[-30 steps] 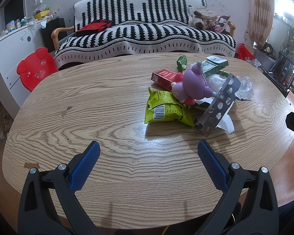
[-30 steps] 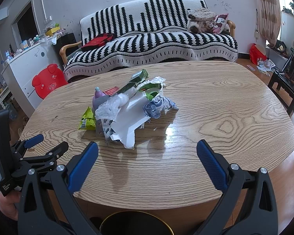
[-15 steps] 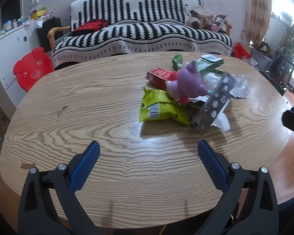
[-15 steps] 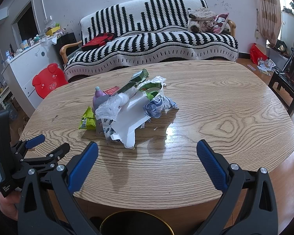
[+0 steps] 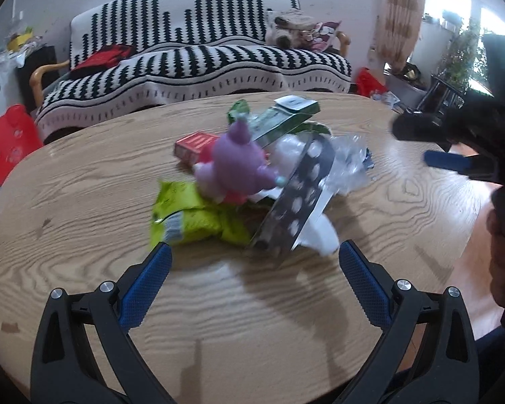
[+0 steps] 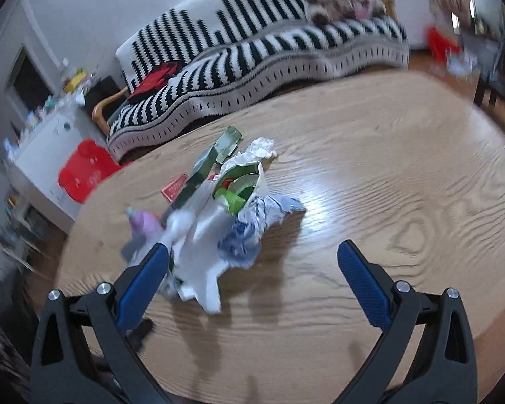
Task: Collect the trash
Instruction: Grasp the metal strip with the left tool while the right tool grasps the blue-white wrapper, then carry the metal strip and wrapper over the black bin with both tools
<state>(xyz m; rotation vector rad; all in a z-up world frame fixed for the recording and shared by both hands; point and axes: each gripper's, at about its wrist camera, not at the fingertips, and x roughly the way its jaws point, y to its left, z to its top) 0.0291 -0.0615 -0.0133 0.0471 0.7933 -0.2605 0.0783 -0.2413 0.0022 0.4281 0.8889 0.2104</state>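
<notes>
Work surface is a rounded wooden table (image 5: 84,202) with pronounced grain and a glossy sheen under window light; a small dark mark shows near its left side. Behind it stands a sofa (image 5: 192,64) under a black-and-white striped cover, carrying a red bag (image 5: 101,57) at one end and a heap of soft items (image 5: 296,28) at the other. A red pig-shaped stool (image 5: 6,141) sits on the floor beside a white cabinet (image 6: 40,144); a patterned curtain (image 5: 400,17) and potted plants (image 5: 461,57) flank the bright window. The trash pile (image 5: 252,181) lies near the table's middle: a yellow-green snack bag (image 5: 192,219) at its near edge, a purple plush toy (image 5: 235,165) resting on top, a red box (image 5: 193,144) behind that, a green carton (image 5: 286,118) propped across the heap, a silver blister sheet (image 5: 296,202) leaning tilted, clear plastic wrap (image 5: 346,165) and white paper (image 5: 320,235). From the right wrist view, crumpled blue-and-white wrapping (image 6: 252,225) sits on that side of the heap. The left gripper (image 5: 252,262) hangs just short of the pile with its jaws spread wide, gripping nothing. The right gripper (image 6: 252,262) is likewise released and empty, its left finger overlapping the pile's edge in view; contact cannot be judged. Both views are motion-blurred.
</notes>
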